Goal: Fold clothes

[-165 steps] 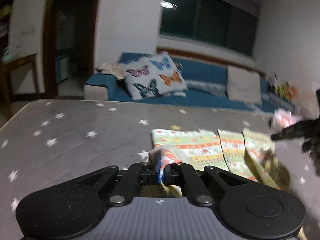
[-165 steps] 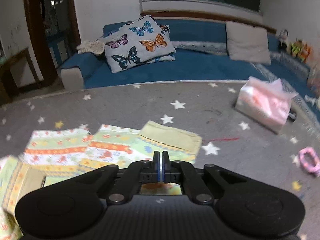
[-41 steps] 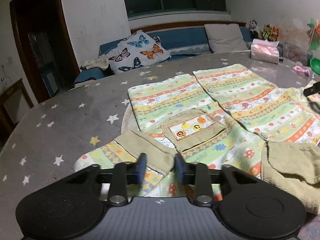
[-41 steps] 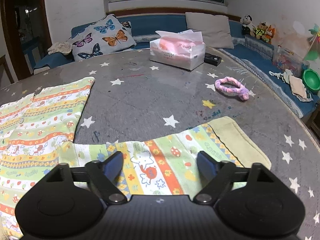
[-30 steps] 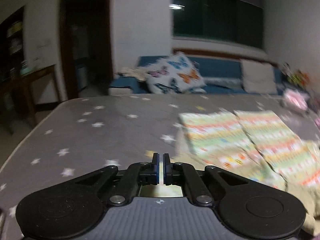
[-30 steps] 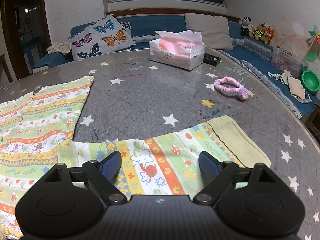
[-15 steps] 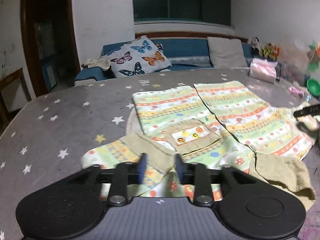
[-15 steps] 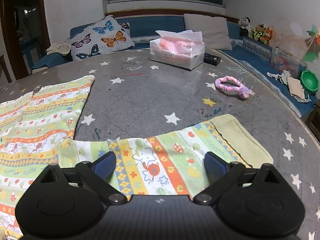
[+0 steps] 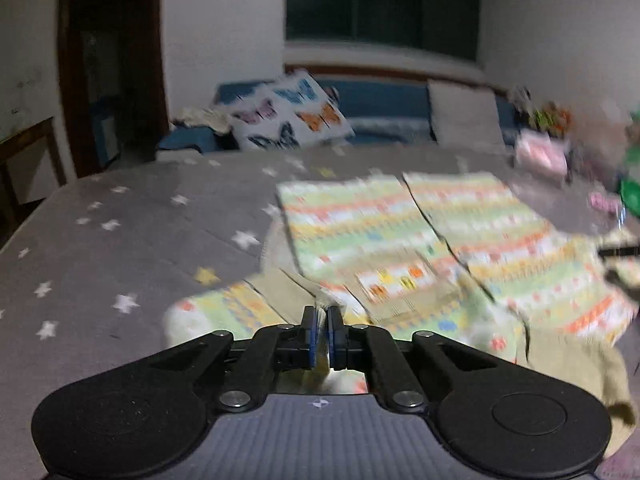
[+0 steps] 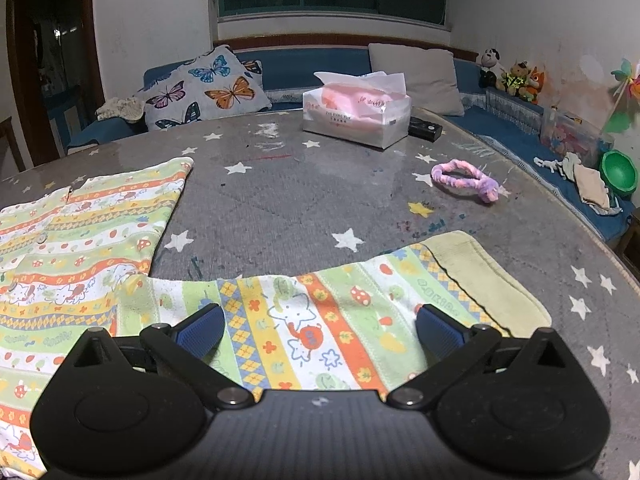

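A child's striped green, orange and white patterned garment (image 9: 400,232) lies spread on a grey star-printed table (image 9: 132,224). My left gripper (image 9: 323,330) is shut on the near sleeve's khaki cuff (image 9: 288,292); this view is blurred. In the right wrist view the other sleeve (image 10: 320,312) lies flat with its khaki cuff (image 10: 480,276) at the right. My right gripper (image 10: 320,332) is wide open just above that sleeve, its blue pads (image 10: 202,330) on either side of it. The garment's body (image 10: 80,232) lies at the left.
A pink tissue box (image 10: 356,114), a black remote (image 10: 426,128) and a purple braided ring (image 10: 466,178) lie on the far right of the table. A blue sofa (image 10: 320,68) with a butterfly pillow (image 10: 204,88) stands behind. The table edge curves at the right.
My left gripper has closed on the near sleeve's cuff and is moving, blurring its view. My right gripper has opened a little wider over the other sleeve.
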The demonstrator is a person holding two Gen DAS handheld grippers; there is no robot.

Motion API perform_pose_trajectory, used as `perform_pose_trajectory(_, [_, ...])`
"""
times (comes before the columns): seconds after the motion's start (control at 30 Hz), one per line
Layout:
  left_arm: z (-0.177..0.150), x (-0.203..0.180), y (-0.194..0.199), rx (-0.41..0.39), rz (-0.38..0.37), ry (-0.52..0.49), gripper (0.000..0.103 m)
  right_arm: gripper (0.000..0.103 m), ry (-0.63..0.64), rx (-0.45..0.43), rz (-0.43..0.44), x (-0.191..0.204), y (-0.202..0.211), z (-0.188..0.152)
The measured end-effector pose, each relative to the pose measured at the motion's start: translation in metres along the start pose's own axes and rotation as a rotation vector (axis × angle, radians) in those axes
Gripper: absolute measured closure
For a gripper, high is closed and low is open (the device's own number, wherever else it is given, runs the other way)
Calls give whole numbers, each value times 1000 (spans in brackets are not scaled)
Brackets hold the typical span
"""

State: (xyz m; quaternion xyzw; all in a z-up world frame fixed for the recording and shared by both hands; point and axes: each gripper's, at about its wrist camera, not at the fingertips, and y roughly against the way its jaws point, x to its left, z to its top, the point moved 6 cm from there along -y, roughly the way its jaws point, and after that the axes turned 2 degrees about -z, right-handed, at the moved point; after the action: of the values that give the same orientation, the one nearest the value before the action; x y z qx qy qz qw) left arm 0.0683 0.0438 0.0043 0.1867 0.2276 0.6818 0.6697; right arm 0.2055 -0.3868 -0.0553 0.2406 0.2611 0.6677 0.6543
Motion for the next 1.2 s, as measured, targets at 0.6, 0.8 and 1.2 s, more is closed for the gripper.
perform_pose_trajectory(0.6, [-31, 161, 67, -70, 345, 330, 98, 0, -2, -16, -8, 0, 1, -2])
perform_pose_trajectory(0.8, [-49, 165, 57, -7, 397, 302, 98, 0, -1, -16, -9, 1, 1, -2])
perform_pose_trajectory(1.2, [-43, 174, 56, 24, 475, 266, 64, 0, -2, -17, -9, 0, 1, -2])
